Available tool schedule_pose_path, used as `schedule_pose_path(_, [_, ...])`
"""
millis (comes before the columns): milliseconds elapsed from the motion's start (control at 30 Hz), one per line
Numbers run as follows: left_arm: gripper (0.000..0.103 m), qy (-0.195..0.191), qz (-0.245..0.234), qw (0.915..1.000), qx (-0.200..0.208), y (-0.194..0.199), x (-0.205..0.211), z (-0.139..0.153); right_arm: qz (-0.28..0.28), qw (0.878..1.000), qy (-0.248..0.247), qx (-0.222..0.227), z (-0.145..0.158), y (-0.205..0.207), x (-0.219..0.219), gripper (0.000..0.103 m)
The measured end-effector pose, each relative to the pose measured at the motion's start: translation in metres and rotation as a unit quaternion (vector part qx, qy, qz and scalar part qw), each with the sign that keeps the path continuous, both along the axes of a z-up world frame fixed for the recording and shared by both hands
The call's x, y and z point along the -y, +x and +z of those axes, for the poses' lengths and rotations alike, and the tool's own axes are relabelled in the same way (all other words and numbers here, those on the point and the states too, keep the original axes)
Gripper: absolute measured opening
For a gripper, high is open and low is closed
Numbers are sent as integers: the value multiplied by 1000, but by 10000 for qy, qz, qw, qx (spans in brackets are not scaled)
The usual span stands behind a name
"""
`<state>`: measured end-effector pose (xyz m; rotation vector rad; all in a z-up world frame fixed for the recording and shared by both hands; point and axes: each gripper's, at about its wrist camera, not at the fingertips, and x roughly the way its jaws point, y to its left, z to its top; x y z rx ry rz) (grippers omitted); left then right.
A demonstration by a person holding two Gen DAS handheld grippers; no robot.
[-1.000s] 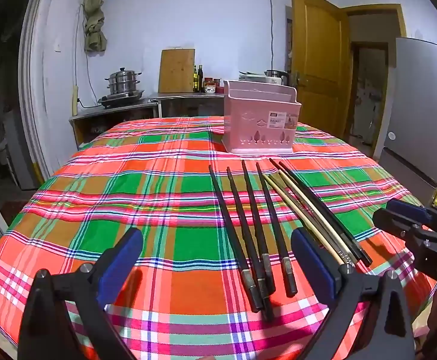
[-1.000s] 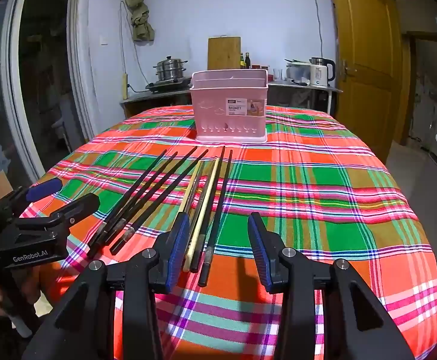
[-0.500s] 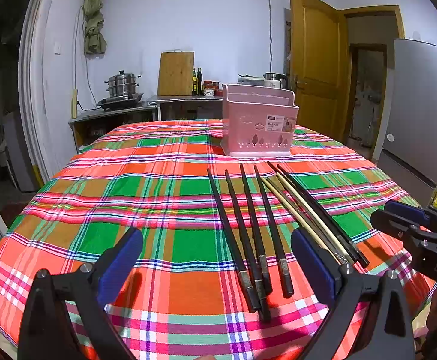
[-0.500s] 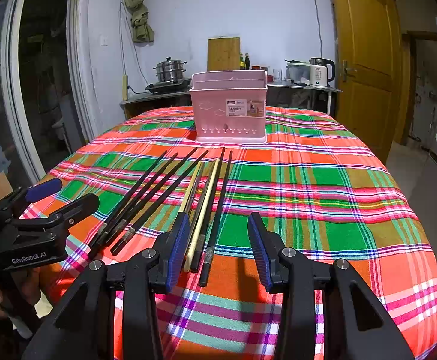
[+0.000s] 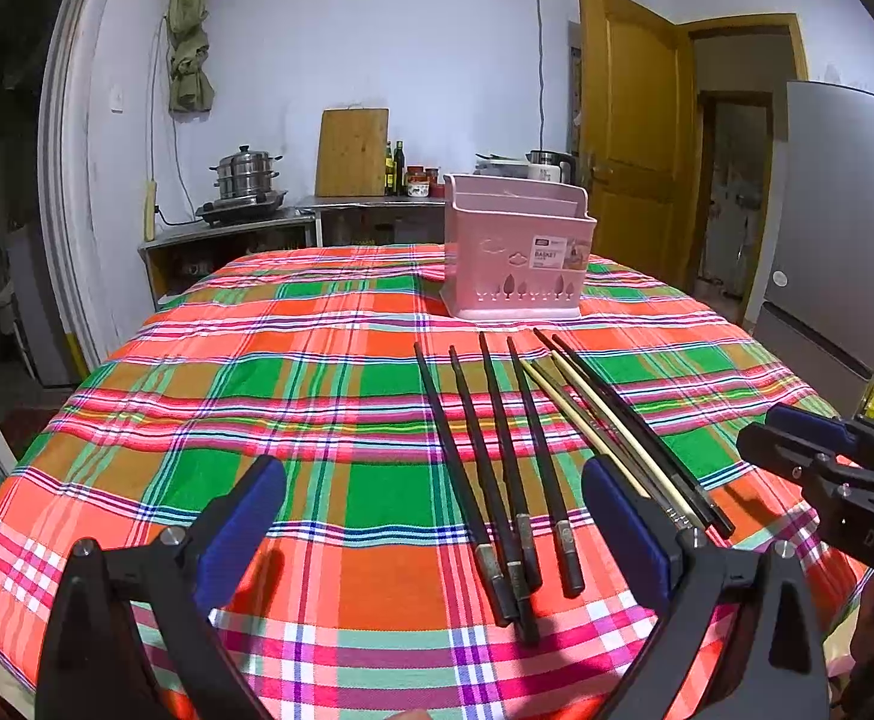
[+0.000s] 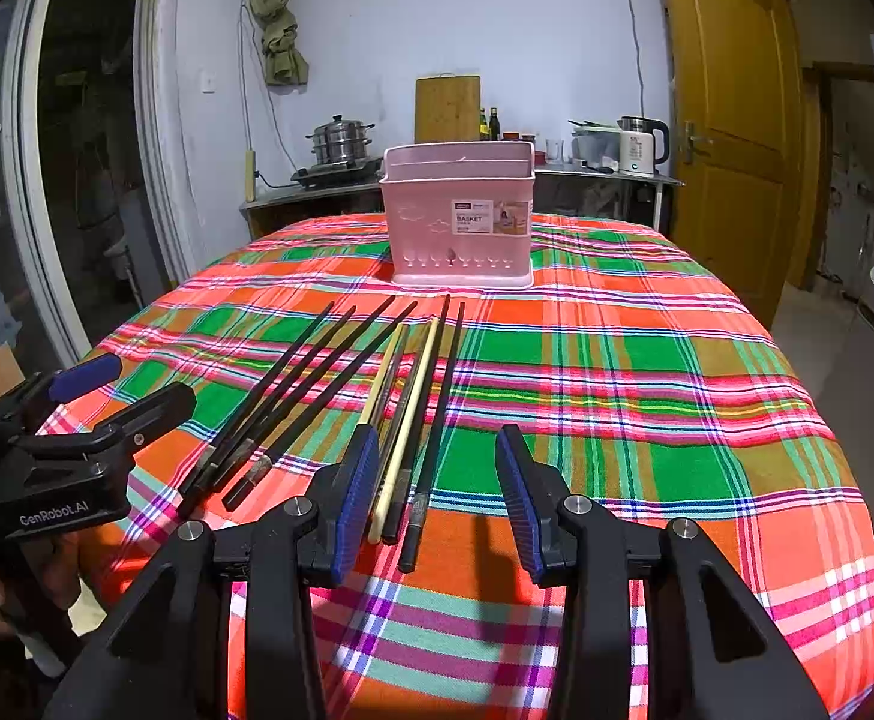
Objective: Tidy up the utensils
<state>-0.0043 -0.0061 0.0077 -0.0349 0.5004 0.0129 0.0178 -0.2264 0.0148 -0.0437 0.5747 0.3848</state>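
Black chopsticks point(image 5: 499, 456), about six, two pale ones point(image 6: 404, 420), one pink basket point(image 6: 459, 217).

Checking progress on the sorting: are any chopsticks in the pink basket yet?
No: nothing sticks out of the basket, and the chopsticks all lie on the tablecloth in front of it.

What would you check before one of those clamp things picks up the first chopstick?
1. Left gripper open and empty: ok.
2. Right gripper open and empty: ok.
3. Chopsticks lie flat on the tablecloth, within view: ok.
4. Pink basket upright, top open: ok.
5. Basket compartments free inside: cannot tell.
6. A single chopstick lies apart from the others: not ok, some cross or touch.
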Motion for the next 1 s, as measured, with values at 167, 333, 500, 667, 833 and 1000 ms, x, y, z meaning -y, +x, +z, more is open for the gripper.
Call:
schedule_pose_path(167, [101,-5,-3,10000,10,-1,0,1,3,10000,-9,2,-1,0,-2,42])
schedule_pose_path(333, [101,-14,-3,10000,11,-1,0,1,1,10000,-9,0,0,0,-1,42])
schedule_pose_path(500, [101,-13,-8,10000,19,-1,0,1,4,10000,-5,-2,0,0,-1,42])
schedule_pose_path(667, [101,-10,-11,10000,41,-2,1,2,-2,10000,-6,6,1,0,-1,42])
schedule_pose_path(833, [101,-21,-10,10000,56,-3,1,3,1,10000,-6,5,1,-1,-1,42])
schedule_pose_path(1000, [101,-25,-10,10000,54,-3,1,3,1,10000,-5,7,1,-1,-1,42])
